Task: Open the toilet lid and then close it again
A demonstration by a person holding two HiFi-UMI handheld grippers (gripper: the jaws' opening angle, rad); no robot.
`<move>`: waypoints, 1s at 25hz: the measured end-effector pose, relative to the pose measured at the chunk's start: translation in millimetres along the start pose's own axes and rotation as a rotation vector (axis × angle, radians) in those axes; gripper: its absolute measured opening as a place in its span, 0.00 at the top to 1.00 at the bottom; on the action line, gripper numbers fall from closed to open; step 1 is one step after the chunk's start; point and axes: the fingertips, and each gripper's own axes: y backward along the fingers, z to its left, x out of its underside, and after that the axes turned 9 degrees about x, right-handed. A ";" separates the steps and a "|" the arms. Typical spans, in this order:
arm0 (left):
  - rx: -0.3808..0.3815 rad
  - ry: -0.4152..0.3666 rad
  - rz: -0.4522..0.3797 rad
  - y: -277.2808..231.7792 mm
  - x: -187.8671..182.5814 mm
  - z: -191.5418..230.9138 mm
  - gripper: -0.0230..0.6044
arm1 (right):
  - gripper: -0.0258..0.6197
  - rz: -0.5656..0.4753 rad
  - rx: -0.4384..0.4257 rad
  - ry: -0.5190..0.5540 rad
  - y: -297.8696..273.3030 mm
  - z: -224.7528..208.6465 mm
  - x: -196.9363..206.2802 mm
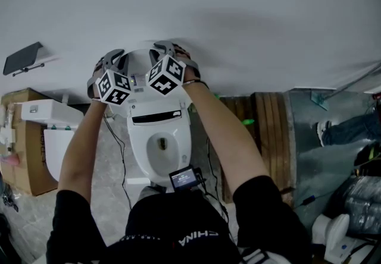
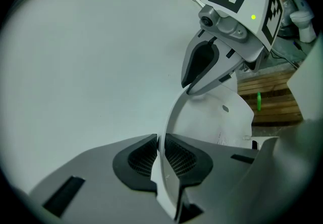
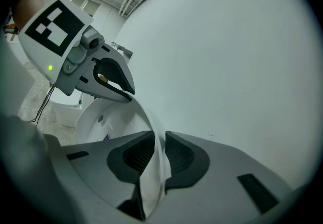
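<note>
A white toilet (image 1: 159, 144) stands against the wall, seat down and bowl open below me. Its lid (image 1: 140, 62) is raised upright close to the wall. My left gripper (image 1: 114, 57) is shut on the lid's upper rim at the left, with the thin white edge (image 2: 174, 112) pinched between the dark pads (image 2: 139, 157). My right gripper (image 1: 165, 49) is shut on the same rim at the right, where the lid edge (image 3: 146, 117) runs down between its pads (image 3: 176, 155). Each gripper view shows the other gripper (image 2: 202, 74) (image 3: 118, 84) clamped a little further along the rim.
The pale wall (image 1: 238, 13) is right behind the lid. A second white toilet (image 1: 50, 120) and a cardboard box (image 1: 24, 150) stand at the left. A wooden pallet (image 1: 268, 120) lies to the right, with someone's leg and shoe (image 1: 336, 129) beyond. A cable (image 1: 119, 150) trails beside the bowl.
</note>
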 end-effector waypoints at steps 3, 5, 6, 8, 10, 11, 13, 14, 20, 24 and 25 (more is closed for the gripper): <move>0.004 0.001 0.000 7.2 -0.5 -5.1 0.88 | 0.85 -0.004 -0.012 0.007 7.7 3.2 0.2; 0.007 0.007 0.001 11.3 -1.4 -8.6 0.88 | 0.85 -0.005 -0.025 0.004 13.2 4.9 0.5; 0.009 0.010 0.003 13.4 -1.3 -10.2 0.88 | 0.85 -0.004 -0.033 0.000 15.7 6.1 0.6; 0.012 0.012 0.012 17.9 0.0 -13.0 0.88 | 0.85 0.003 -0.046 0.000 20.0 8.7 1.0; 0.009 0.017 0.019 23.1 0.6 -14.8 0.88 | 0.85 0.009 -0.049 0.004 24.4 9.8 2.1; 0.004 0.023 0.019 26.1 0.6 -15.3 0.88 | 0.85 0.011 -0.050 0.003 26.9 9.9 2.8; -0.002 0.037 0.020 32.0 0.1 -15.5 0.88 | 0.85 0.015 -0.052 -0.003 31.1 10.1 4.7; -0.004 0.040 0.020 34.6 -0.5 -15.4 0.88 | 0.85 0.017 -0.054 -0.006 33.0 9.8 5.4; -0.021 0.052 0.032 51.5 -2.6 -19.5 0.88 | 0.85 0.004 -0.048 -0.043 49.8 7.1 3.8; -0.019 0.072 0.040 60.8 -4.3 -31.0 0.88 | 0.85 -0.018 -0.068 -0.074 63.6 4.7 5.1; -0.016 0.081 0.039 63.4 -4.8 -35.0 0.88 | 0.85 -0.025 -0.076 -0.087 67.1 3.6 5.6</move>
